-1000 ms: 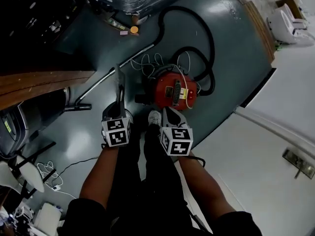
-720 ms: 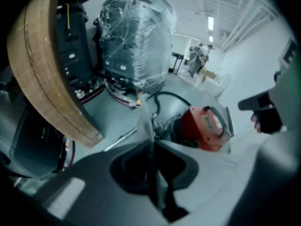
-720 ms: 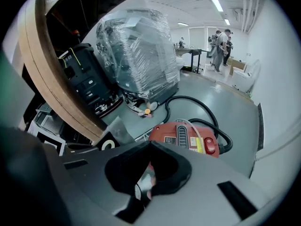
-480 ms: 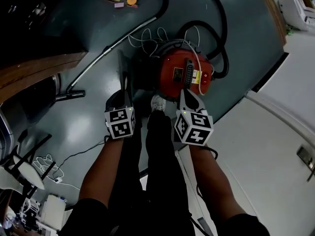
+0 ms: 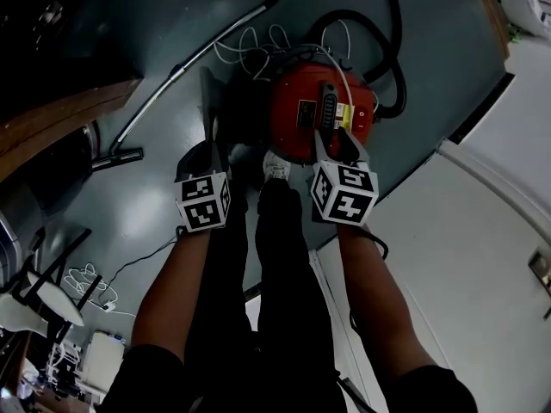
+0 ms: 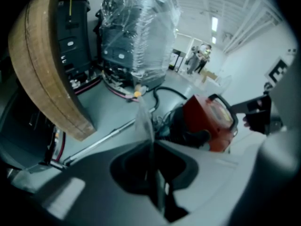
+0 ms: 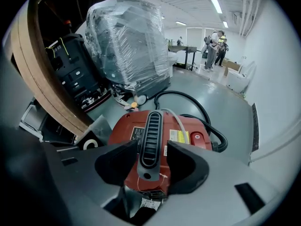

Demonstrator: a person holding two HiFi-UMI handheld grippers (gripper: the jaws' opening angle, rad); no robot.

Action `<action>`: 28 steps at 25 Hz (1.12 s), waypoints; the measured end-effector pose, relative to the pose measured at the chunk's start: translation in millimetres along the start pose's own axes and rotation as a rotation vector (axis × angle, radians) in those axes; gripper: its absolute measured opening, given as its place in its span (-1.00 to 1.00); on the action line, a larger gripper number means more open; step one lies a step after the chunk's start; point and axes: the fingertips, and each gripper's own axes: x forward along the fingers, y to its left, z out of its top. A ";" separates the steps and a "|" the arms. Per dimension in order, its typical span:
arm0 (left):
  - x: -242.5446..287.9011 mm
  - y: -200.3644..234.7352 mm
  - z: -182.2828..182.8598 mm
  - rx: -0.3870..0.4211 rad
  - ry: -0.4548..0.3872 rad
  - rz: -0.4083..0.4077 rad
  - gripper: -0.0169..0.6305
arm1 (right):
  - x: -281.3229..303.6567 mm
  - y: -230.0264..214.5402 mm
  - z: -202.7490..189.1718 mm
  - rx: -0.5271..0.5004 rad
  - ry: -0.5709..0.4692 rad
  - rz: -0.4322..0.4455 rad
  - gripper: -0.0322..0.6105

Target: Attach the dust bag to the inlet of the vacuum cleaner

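Overhead, the teal floor (image 5: 413,93) carries the red vacuum cleaner (image 5: 301,123), which lies just ahead of the person's shoe (image 5: 275,166). Its black hose (image 5: 392,33) loops round the far side.

The dust bag (image 5: 209,110), a thin grey sheet seen edge-on, rises from the left tool (image 5: 208,155). It stands just beside the cleaner's left flank and apart from it. The left gripper view shows those jaws together, clamped on the bag's lower edge.

The ribbed black carrying handle (image 7: 149,135) runs along the cleaner's top. The right tool (image 7: 151,149) has just been opening. Its jaws stand apart, one on each side of the handle's near end, with a gap showing at each pad. The inlet cannot be made out with certainty in any view.

Judged step: securing the cleaner body before the bag is offered up. To do it well, the right tool should settle squarely over the handle and close across its narrow width, not on the white cord (image 7: 179,121) nearby. Meanwhile the left tool holds the bag upright, uncrumpled and clear of the hose.
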 end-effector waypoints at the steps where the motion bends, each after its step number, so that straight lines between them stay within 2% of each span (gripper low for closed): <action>1: 0.6 -0.1 0.7 -0.001 0.001 0.006 -0.88 | 4.4 1.3 -3.3 -0.004 0.021 0.005 -0.35; 4: 3.5 -0.4 2.0 0.002 0.005 0.031 -0.88 | 12.3 3.5 -9.0 0.006 0.069 0.017 -0.41; 10: 6.4 -4.1 -0.3 -0.006 -0.006 0.049 -0.88 | 12.8 3.1 -8.2 0.008 0.067 0.017 -0.44; 14: 8.6 -12.1 -6.6 -0.035 0.009 0.031 -0.89 | 12.3 4.5 -8.5 -0.009 0.074 0.037 -0.44; 22: 6.8 -23.3 -16.6 -0.090 0.064 -0.008 -0.91 | 12.8 3.5 -7.8 -0.007 0.062 0.022 -0.44; 26: 5.5 -26.8 -19.1 -0.062 0.076 -0.032 -0.91 | 12.7 3.3 -8.1 -0.002 0.060 0.018 -0.44; 28: 6.2 -29.7 -19.2 0.000 0.084 -0.032 -0.91 | 12.4 3.3 -8.0 -0.001 0.058 0.016 -0.44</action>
